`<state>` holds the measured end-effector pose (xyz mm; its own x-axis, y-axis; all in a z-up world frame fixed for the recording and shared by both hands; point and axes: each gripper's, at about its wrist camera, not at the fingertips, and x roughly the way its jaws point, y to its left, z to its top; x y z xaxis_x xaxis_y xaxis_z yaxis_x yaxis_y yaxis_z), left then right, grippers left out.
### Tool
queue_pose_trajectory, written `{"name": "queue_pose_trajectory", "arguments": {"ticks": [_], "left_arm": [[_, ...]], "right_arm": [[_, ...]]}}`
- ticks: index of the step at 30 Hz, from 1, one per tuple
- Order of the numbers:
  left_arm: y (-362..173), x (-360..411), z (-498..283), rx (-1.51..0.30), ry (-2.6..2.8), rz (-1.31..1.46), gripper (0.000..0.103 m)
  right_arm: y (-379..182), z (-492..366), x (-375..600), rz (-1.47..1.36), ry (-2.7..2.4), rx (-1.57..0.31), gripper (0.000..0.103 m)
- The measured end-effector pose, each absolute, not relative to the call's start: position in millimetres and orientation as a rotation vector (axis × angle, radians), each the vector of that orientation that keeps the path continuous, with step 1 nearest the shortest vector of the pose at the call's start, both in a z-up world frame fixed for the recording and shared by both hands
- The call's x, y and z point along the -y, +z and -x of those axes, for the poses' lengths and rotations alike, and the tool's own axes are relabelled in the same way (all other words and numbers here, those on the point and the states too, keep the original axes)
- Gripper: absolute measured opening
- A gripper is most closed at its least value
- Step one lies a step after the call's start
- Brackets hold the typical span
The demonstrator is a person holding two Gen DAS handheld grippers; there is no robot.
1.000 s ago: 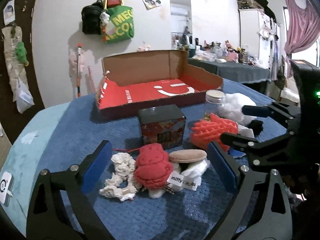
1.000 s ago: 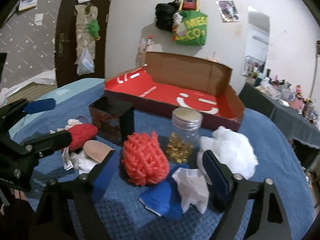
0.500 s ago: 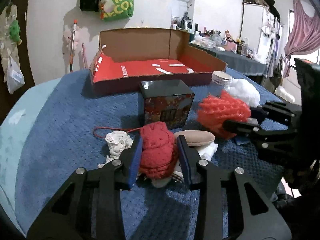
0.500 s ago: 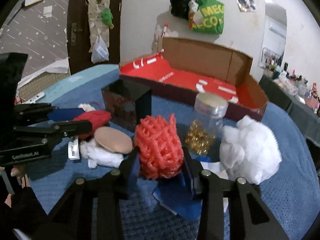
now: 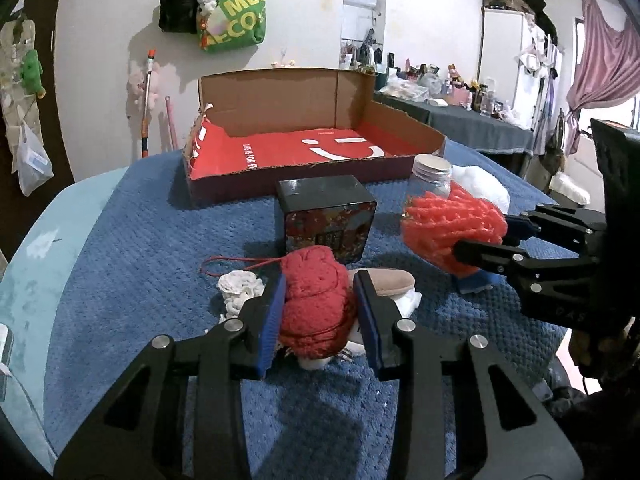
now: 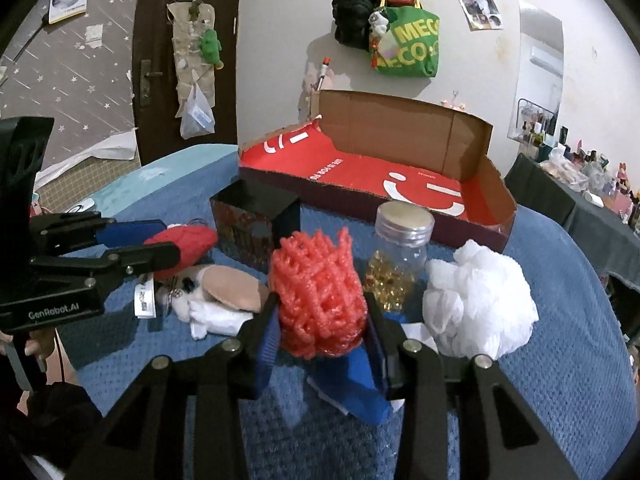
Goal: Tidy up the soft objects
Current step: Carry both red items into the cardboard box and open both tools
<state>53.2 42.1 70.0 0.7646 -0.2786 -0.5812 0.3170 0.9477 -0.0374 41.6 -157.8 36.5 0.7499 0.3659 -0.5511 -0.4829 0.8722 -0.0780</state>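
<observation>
Blue blanket (image 5: 132, 248): black tin (image 5: 326, 216), jar (image 6: 402, 256) before box (image 5: 312, 152); left jaws grasp red plush (image 5: 316, 304), right jaws coral mesh (image 6: 320, 300).

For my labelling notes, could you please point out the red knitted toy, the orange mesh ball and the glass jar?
red knitted toy (image 5: 316, 300), left wrist view, its middle.
orange mesh ball (image 6: 318, 296), right wrist view, its front.
glass jar (image 6: 402, 240), right wrist view, clear wall under lid.

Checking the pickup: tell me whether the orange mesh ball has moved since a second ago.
Yes. The orange mesh ball is lifted in the right gripper; it now overlaps the glass jar instead of sitting below it.
</observation>
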Motion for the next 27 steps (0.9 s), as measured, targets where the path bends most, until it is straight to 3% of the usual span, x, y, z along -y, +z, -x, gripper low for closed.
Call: {"name": "queue_pose_trajectory", "arguments": {"ticks": [27], "left_arm": [[101,-66,-120,-0.777,-0.320,-0.229,0.033]], "right_arm": [[80,-51,213,0.563,0.233,-0.587,0.042]]}}
